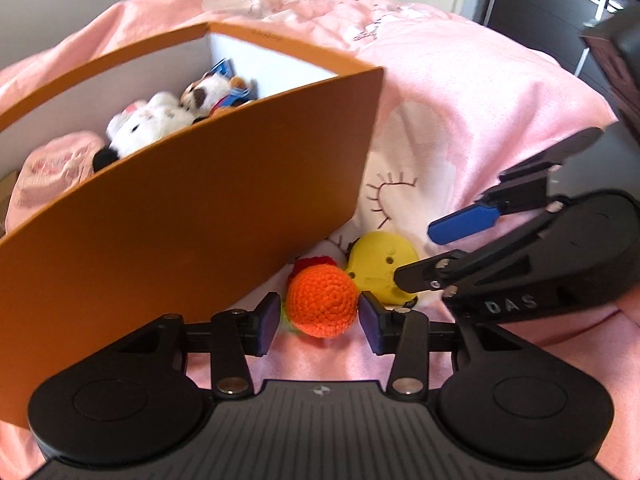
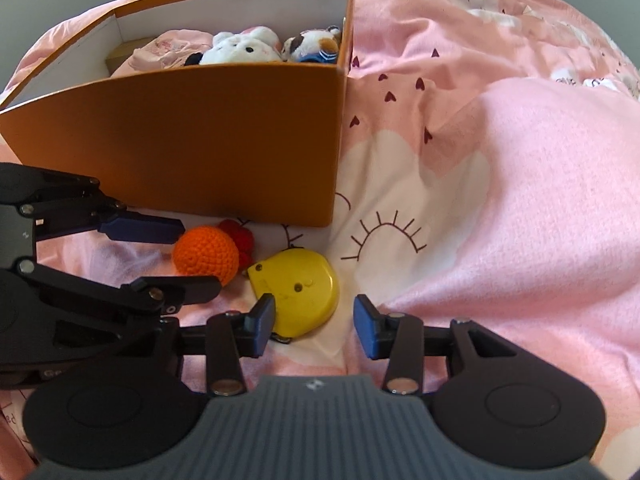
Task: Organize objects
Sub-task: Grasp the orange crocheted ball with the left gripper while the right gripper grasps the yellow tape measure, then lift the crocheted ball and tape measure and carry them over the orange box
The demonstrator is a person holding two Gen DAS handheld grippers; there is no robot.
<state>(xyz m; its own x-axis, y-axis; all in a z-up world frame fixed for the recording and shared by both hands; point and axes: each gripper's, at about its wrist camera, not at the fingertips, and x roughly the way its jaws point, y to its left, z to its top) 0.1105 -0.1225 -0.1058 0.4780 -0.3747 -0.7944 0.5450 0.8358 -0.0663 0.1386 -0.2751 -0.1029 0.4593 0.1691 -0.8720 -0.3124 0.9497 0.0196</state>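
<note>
Left wrist view. Item 1: left gripper [image 1: 319, 317], fingers spread, flanking the orange crochet ball [image 1: 322, 301] on both sides; contact with the pads cannot be told. Item 2: yellow tape measure [image 1: 380, 266], at 2 o'clock of the ball, touching it, on the pink bedspread [image 1: 460, 100]. Item 3: orange box [image 1: 180, 216], at 10 o'clock, holding a white plush [image 1: 150, 120] and a calico plush [image 1: 208, 96].

Right wrist view. Item 4: right gripper [image 2: 315, 320], fingers spread, the tape measure [image 2: 298, 290] partly between them, its left finger at the case's edge. Ball [image 2: 208, 256] at 10 o'clock, box [image 2: 180, 152] at 11 o'clock.

Step, judged: pre-grasp on 2 loose items. Next move calls for closing each gripper, then lifting over the box wall.
</note>
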